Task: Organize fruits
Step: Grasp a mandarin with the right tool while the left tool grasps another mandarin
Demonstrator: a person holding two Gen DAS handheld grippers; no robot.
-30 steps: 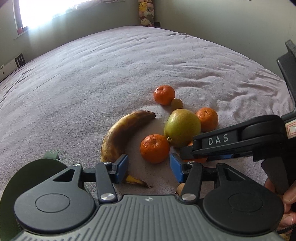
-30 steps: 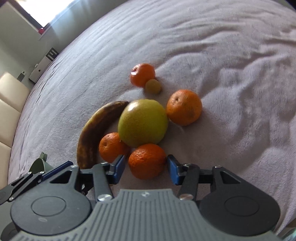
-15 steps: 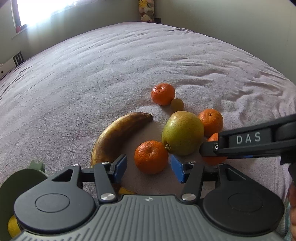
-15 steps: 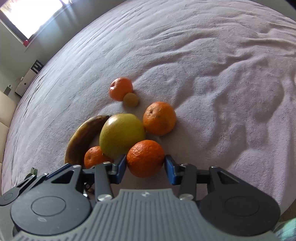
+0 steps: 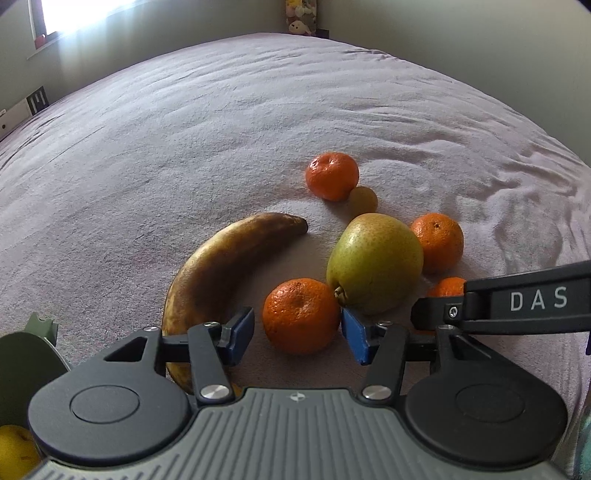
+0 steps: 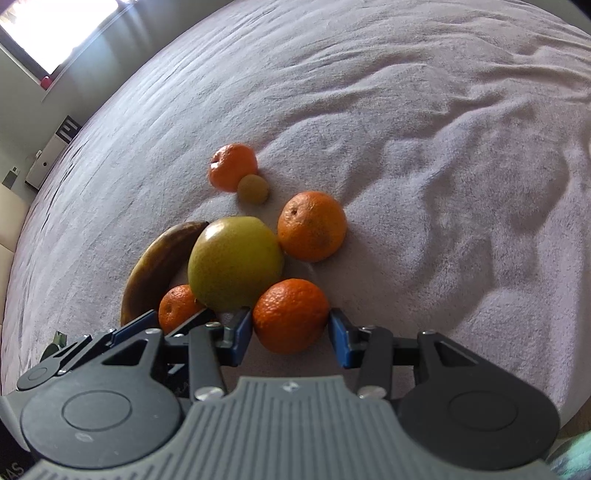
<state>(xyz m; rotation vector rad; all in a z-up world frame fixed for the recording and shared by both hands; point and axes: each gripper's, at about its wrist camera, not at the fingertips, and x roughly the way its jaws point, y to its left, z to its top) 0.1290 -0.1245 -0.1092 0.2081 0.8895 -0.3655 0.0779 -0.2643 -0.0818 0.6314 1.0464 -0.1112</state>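
Fruit lies on a mauve bedspread [image 5: 184, 147]. In the left wrist view my left gripper [image 5: 297, 334] is open, its blue pads on either side of a mandarin [image 5: 301, 315]. A browned banana [image 5: 221, 266], a green pear [image 5: 375, 260], two more mandarins [image 5: 332, 175] [image 5: 437, 242] and a small brownish fruit [image 5: 364, 199] lie beyond. My right gripper [image 6: 291, 332] is open around another mandarin [image 6: 291, 314], with the pear [image 6: 234, 262] to its left; its finger shows in the left wrist view [image 5: 517, 302].
A dark green bowl [image 5: 22, 365] sits at lower left with a yellow fruit [image 5: 14, 454] in it. Walls, a bright window [image 5: 74, 14] and a white unit [image 6: 51, 155] ring the bed. Wrinkled bedspread stretches right [image 6: 461, 184].
Both grippers have moved forward, so a mandarin now sits between each pair of pads. The left gripper's pads have come level with its mandarin. No fruit has moved.
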